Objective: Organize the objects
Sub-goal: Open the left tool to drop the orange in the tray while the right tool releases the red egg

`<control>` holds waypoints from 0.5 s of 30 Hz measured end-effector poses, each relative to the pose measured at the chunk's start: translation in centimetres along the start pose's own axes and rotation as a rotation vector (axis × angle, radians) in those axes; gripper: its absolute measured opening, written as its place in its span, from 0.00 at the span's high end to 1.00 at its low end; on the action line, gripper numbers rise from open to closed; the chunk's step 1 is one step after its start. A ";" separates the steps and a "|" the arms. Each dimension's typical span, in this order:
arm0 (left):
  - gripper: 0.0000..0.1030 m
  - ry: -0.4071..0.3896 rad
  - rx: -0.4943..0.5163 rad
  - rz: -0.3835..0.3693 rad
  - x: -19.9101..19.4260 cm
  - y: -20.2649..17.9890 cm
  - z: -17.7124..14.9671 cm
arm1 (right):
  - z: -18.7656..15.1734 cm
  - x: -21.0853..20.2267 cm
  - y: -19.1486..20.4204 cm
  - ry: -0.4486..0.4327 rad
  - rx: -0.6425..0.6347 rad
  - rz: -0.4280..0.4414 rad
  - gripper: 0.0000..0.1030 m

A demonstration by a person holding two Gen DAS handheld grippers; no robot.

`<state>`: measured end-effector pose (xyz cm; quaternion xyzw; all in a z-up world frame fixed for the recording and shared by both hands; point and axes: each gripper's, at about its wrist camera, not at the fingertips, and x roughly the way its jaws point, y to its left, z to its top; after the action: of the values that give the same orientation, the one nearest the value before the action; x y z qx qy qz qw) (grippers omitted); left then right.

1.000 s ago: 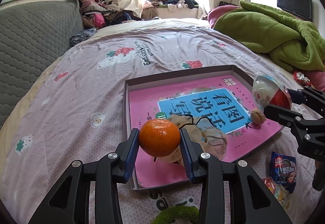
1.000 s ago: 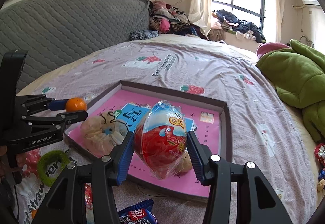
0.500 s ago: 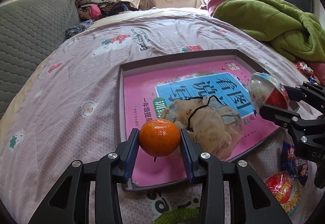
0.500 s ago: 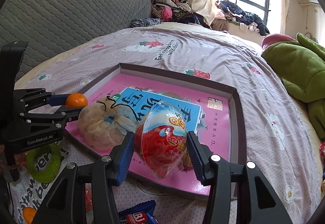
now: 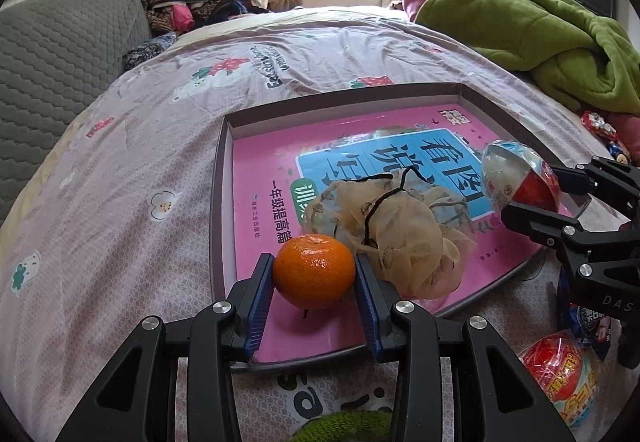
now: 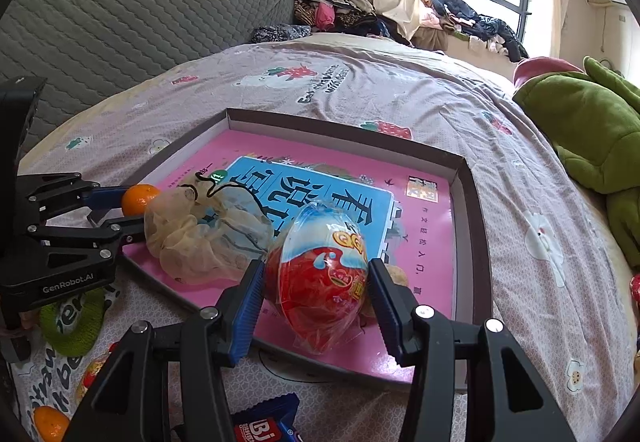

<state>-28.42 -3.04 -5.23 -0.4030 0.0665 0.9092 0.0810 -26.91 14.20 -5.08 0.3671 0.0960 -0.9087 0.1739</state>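
"GenRobot.AI" left tool [image 6: 132,211] clamps mandarin [image 5: 314,271], right tool [image 6: 316,282] clamps wrapped egg [image 6: 318,274]

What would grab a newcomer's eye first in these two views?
Probably the orange mandarin clamped in the left tongs over the near edge of the shallow tray, and the red-and-white wrapped egg gripped in the right tongs. Between them, a gauzy beige pouch lies on the pink book.
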 end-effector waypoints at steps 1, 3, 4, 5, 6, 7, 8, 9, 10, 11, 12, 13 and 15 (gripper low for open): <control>0.61 -0.001 0.002 0.000 0.0 -0.1 0.0 | 0.0 0.0 0.1 -0.001 -0.005 -0.004 0.50; 0.61 0.000 0.003 0.000 0.0 -0.1 0.0 | 0.0 0.1 0.2 -0.003 -0.012 -0.010 0.50; 0.61 0.000 0.002 -0.002 0.0 -0.1 0.0 | 0.0 0.1 0.3 -0.005 -0.014 -0.007 0.50; 0.61 0.000 0.002 -0.001 0.0 -0.1 0.0 | 0.0 0.1 0.4 -0.008 -0.018 -0.001 0.50; 0.61 -0.001 0.003 -0.001 0.0 -0.1 0.0 | 0.0 0.1 0.5 -0.010 -0.020 0.003 0.50; 0.61 0.000 0.004 -0.003 -0.1 -0.1 -0.1 | 0.0 0.2 0.6 -0.007 -0.019 0.011 0.50; 0.61 0.001 0.004 -0.005 -0.1 -0.1 -0.1 | -0.1 0.4 0.4 0.003 -0.007 0.022 0.50; 0.61 0.001 0.006 -0.006 -0.1 -0.2 -0.1 | -0.1 0.6 0.4 0.008 0.001 0.025 0.50; 0.61 0.002 0.009 -0.007 -0.1 -0.3 -0.1 | -0.2 0.8 0.3 0.020 0.007 0.027 0.50; 0.61 0.001 0.011 -0.006 -0.1 -0.3 -0.1 | -0.2 0.8 0.1 0.019 0.016 0.025 0.50; 0.61 0.000 0.013 -0.006 -0.2 -0.4 -0.1 | -0.1 0.8 0.1 0.022 0.014 0.020 0.50; 0.61 0.000 0.013 -0.007 -0.2 -0.4 -0.1 | -0.2 0.8 0.1 0.022 0.011 0.015 0.50; 0.61 0.000 0.013 -0.008 -0.2 -0.4 -0.1 | -0.2 0.8 0.2 0.021 0.007 0.004 0.50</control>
<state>-28.17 -2.65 -5.15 -0.4029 0.0708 0.9083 0.0870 -27.26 13.85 -5.76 0.3772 0.0938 -0.9049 0.1734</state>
